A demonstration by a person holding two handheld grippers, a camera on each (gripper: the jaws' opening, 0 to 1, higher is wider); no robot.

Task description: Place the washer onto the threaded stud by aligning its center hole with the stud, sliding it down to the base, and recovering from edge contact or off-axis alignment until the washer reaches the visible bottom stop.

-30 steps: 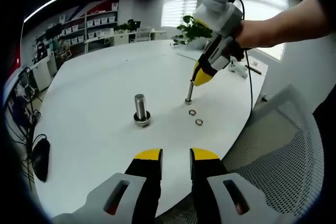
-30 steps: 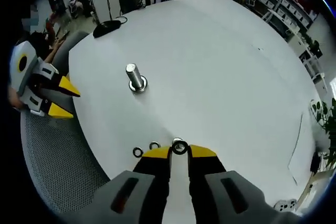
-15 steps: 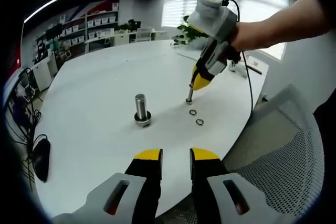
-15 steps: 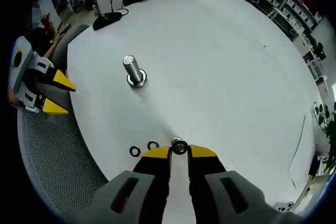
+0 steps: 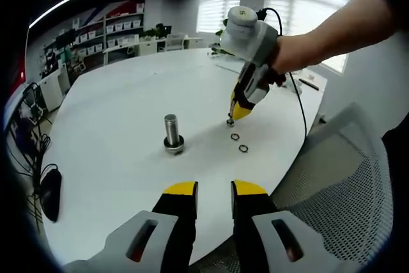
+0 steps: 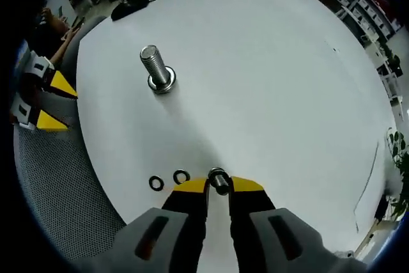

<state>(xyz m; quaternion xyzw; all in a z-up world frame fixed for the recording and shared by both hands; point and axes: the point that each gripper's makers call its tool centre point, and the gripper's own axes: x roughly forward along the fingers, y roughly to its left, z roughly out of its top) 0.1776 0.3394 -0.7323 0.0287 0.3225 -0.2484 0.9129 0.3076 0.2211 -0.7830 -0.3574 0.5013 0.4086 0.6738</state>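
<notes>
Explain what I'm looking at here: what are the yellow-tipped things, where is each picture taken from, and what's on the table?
A person holds a hand tool with a two-jaw claw in each hand, and a camera rides on each tool. In the left gripper view, the left claw hovers open, holding nothing, while the right claw reaches in. In the right gripper view, the right claw is shut on a small upright metal stud. On the round white table stand a larger threaded steel stud on its base and two small dark ring washers.
</notes>
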